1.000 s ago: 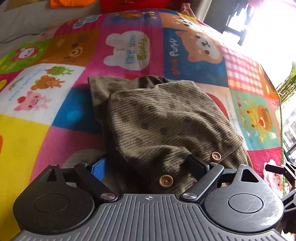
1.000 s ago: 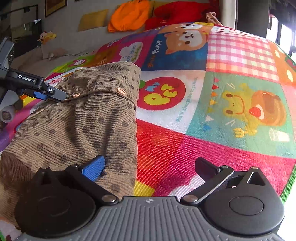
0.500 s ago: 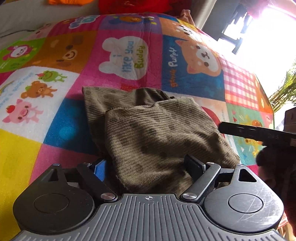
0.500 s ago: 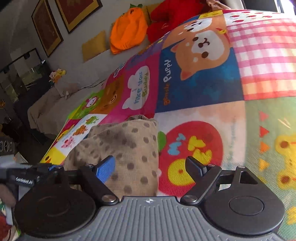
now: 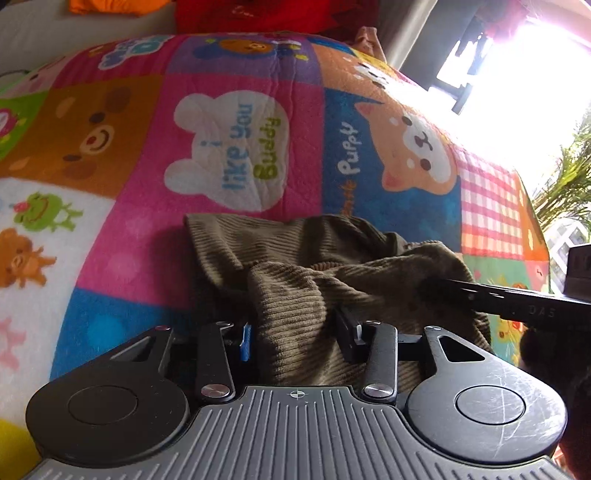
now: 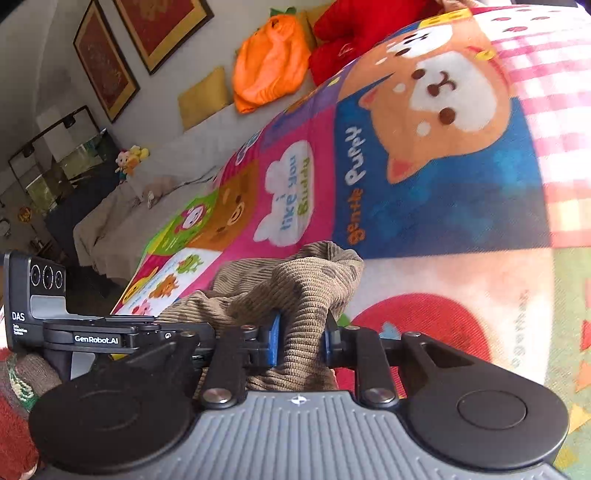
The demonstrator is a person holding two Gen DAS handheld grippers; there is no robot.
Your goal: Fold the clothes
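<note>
Both grippers have closed since earlier: left gripper (image 5: 295,332) and right gripper (image 6: 300,341) each pinch the brown corduroy garment (image 5: 314,266), bunched on the cartoon quilt (image 5: 229,122); orange cushion (image 6: 271,61) beyond.

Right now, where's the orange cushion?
Right wrist view, upper middle: orange cushion lies past the quilt's far edge, between a yellow pillow and red cushion.

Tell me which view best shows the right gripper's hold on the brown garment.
Right wrist: the right gripper has its fingers pinching a bunched ridge of the brown garment. Left wrist shows only its dark finger lying across the cloth.
</note>
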